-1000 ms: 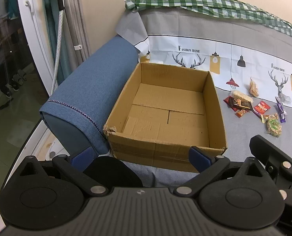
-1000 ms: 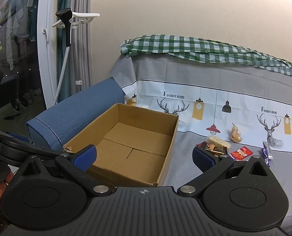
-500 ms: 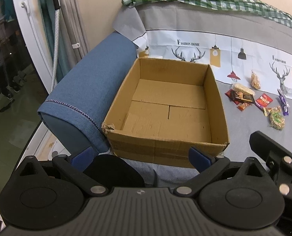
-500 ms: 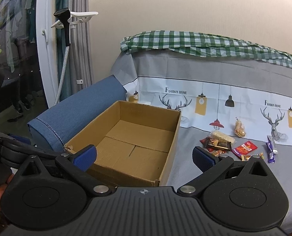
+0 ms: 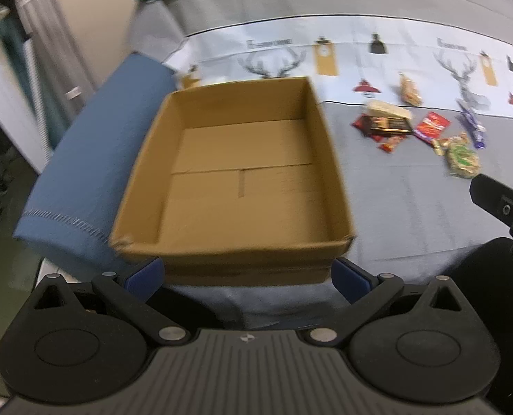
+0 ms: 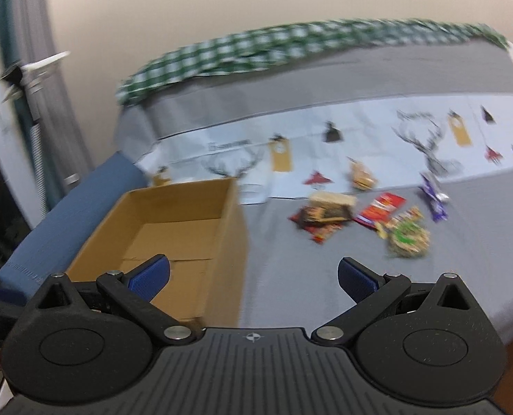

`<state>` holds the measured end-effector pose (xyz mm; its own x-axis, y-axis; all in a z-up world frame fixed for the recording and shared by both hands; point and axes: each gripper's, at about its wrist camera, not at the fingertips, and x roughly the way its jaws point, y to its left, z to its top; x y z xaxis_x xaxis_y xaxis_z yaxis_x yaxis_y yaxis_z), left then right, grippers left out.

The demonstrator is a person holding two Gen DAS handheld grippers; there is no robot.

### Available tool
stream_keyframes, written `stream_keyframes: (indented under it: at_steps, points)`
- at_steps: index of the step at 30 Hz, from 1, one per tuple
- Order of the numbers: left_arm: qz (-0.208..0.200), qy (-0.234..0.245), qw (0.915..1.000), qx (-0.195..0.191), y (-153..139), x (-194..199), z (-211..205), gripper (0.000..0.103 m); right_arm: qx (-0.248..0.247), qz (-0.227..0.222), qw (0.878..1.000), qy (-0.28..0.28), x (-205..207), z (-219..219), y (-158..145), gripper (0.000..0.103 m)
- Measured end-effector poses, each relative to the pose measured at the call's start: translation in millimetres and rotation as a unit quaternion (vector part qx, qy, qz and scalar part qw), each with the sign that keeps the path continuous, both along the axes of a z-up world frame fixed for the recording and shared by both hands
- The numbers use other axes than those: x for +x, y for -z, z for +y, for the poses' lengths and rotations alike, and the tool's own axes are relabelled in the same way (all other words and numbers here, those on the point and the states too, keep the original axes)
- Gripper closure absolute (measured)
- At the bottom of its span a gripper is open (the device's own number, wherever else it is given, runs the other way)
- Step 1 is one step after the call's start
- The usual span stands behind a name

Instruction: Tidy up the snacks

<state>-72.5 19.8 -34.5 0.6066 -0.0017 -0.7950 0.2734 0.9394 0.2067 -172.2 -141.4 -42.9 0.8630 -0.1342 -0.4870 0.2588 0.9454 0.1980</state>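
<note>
An empty cardboard box (image 5: pixel 235 186) (image 6: pixel 173 228) sits on a grey sofa seat, against a blue armrest. To its right lies a cluster of wrapped snacks: a dark chocolate bar (image 5: pixel 389 125) (image 6: pixel 325 215), a red packet (image 5: pixel 432 125) (image 6: pixel 382 205), a green round snack (image 5: pixel 462 159) (image 6: pixel 408 238), a purple wrapper (image 5: pixel 470 126) (image 6: pixel 434 197) and a tan bag (image 5: pixel 410 91) (image 6: pixel 362 175). My left gripper (image 5: pixel 248 273) is open just in front of the box's near wall, holding nothing. My right gripper (image 6: pixel 254 276) is open over the box's right wall, short of the snacks.
The blue armrest (image 5: pixel 94 169) borders the box on the left. A printed cover (image 5: pixel 360 52) with deer lines the sofa back, with green checked cloth (image 6: pixel 291 45) on top. A window frame and curtain (image 6: pixel 25 103) stand at far left. Part of the right gripper (image 5: pixel 505 207) shows at the right edge.
Both grippers have swung right and forward; the views are motion-blurred. The snacks now sit closer to the right gripper. Both jaws stay open and empty.
</note>
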Motion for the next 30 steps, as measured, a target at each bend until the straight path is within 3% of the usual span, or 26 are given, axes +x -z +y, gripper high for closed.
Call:
stream_keyframes:
  at_steps: [4, 9, 12, 15, 19, 22, 27, 30]
  points:
    - [-0.002, 0.030, 0.9995, 0.002, -2, 18, -37, 0.000, 0.022, 0.000, 0.999, 0.043, 5, -37, 13, 0.000]
    - [0.043, 0.091, 0.9947, -0.019, -3, 54, -90, 0.000, 0.027, 0.014, 0.995, 0.099, 10, -89, 33, 0.000]
    - [0.069, 0.130, 0.9891, -0.005, 5, 80, -132, 0.000, 0.038, 0.029, 0.991, 0.127, 19, -124, 46, 0.000]
    - [0.091, 0.158, 0.9831, 0.011, 21, 110, -173, 0.000, 0.042, 0.041, 0.987, 0.148, 34, -157, 58, 0.000]
    - [0.105, 0.193, 0.9757, -0.003, 54, 162, -221, 0.000, 0.040, 0.075, 0.984, 0.157, 72, -199, 80, 0.000]
    - [0.102, 0.195, 0.9754, 0.004, 80, 203, -250, 0.000, 0.046, 0.114, 0.981, 0.149, 107, -225, 104, 0.000]
    - [0.108, 0.230, 0.9654, 0.058, 119, 257, -293, 0.000, 0.087, 0.164, 0.969, 0.164, 156, -260, 147, 0.001]
    - [0.126, 0.257, 0.9525, 0.104, 144, 281, -320, 0.000, 0.103, 0.173, 0.961, 0.191, 178, -268, 168, 0.001]
